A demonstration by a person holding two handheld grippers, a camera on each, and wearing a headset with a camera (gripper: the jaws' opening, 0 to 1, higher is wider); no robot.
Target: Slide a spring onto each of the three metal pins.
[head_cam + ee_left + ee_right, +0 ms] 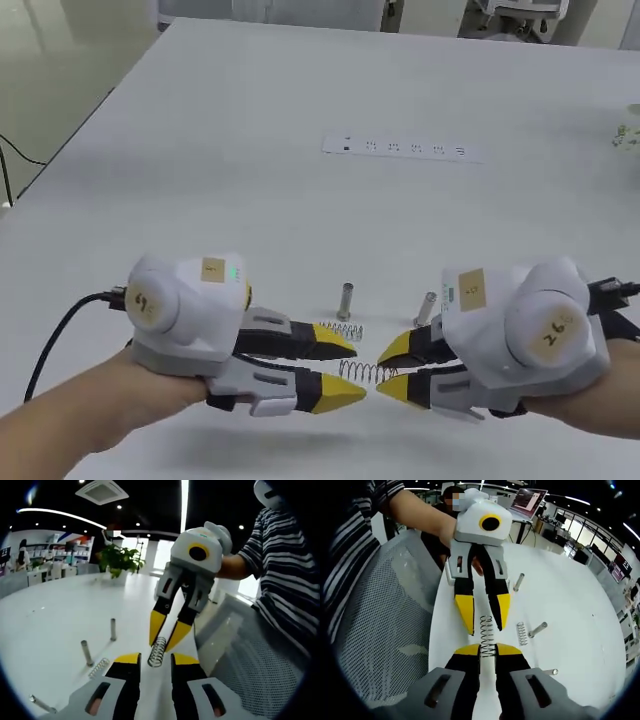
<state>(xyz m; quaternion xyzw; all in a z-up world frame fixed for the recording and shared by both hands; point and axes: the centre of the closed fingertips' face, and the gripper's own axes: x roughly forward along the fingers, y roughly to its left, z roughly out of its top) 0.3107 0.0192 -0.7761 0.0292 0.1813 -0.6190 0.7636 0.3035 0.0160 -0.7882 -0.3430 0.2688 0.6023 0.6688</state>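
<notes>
**Head view.** Meeting tip to tip at the near edge of the white table (300,120): left gripper (352,370) from the left, right gripper (383,370) from the right. Between them, raised off the top and lying level, the held spring (366,372). Just beyond it, a loose spring (340,330) flat on the table. Farther on, two bare upright pins: left pin (346,300) and right pin (427,308). Far off, a power strip (405,148).

**Left gripper view.** Own jaws spread, with the held spring (157,651) in the gap and seemingly clear of both pads. At its far end, the right gripper (167,639) pressed onto the coils.

**Right gripper view.** Own tips pinching the near end of the held spring (487,632), by the look of it. Left gripper (485,625) open around the other end. To the right, three bare pins, the third pin (550,671) nearest.

**Doing it well, as judged.**
- Grip lightly near one end, without crushing coils.
- Leave the other mouth free and let the spare gripper go.
- Turn the coil upright over a pin, line up the axes, lower straight, and open only once threaded.

**Writing.** "26" on a yellow sticker (550,335) on the right gripper. Other stickers and the strip's markings too small to read.
</notes>
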